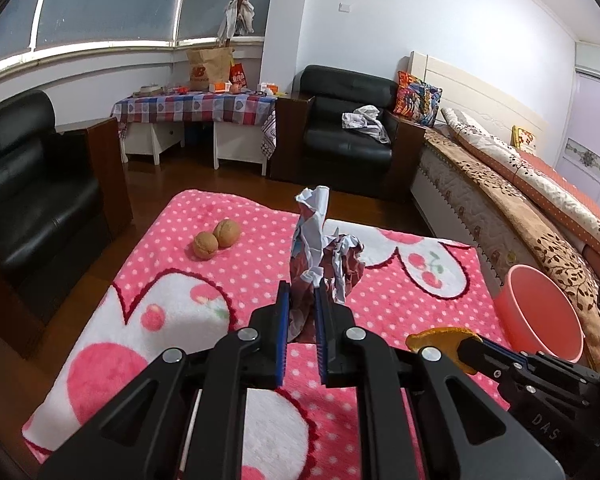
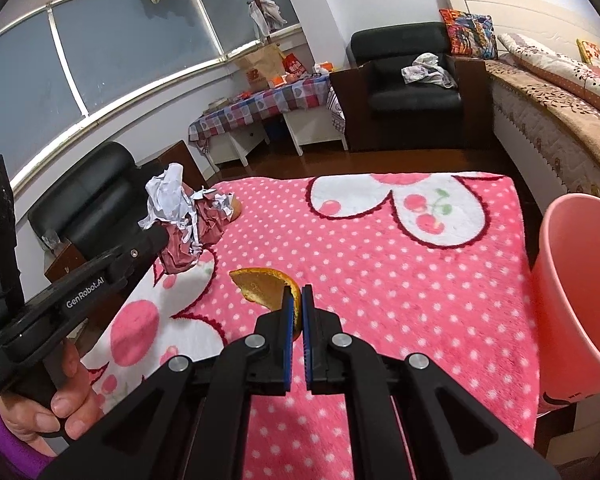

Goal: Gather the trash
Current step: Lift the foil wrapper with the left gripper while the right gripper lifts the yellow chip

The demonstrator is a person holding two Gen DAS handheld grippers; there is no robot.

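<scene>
Pink blanket [image 2: 380, 280]: fleece with white dots and cherry hearts, spread over the worktop; everything below is placed against it.
Bin [image 2: 576, 292]: pink plastic, open-mouthed, standing just off the blanket's right edge, beside the bed; its inside looks bare as far as can be seen.
Crumpled wrapper [image 1: 320, 252]: white and dark-red paper, lifted clear above the blanket's middle; its long axis stands roughly upright, the white end pointing up and away from the tongs.
Orange slice [image 2: 268, 288]: a wedge held above the blanket's near half, rind edge in the grip, flat cut face upward, its long axis running out to the left of the tongs.
Walnuts [image 1: 216, 238]: two, touching each other, resting on the blanket's far-left part.
Left tongs [image 1: 302, 304]: narrow, pads pressed on the wrapper's lower end.
Right tongs [image 2: 297, 308]: nearly together, pinching the slice.
Hand [image 2: 48, 412]: a person's, purple sleeve, gripping the left handle at the blanket's near-left corner.
Progress: both pieces of trash are picked up but neither is over the bin yet, so I judge the carry and drop remain; whether the walnuts count as trash I cannot tell.
</scene>
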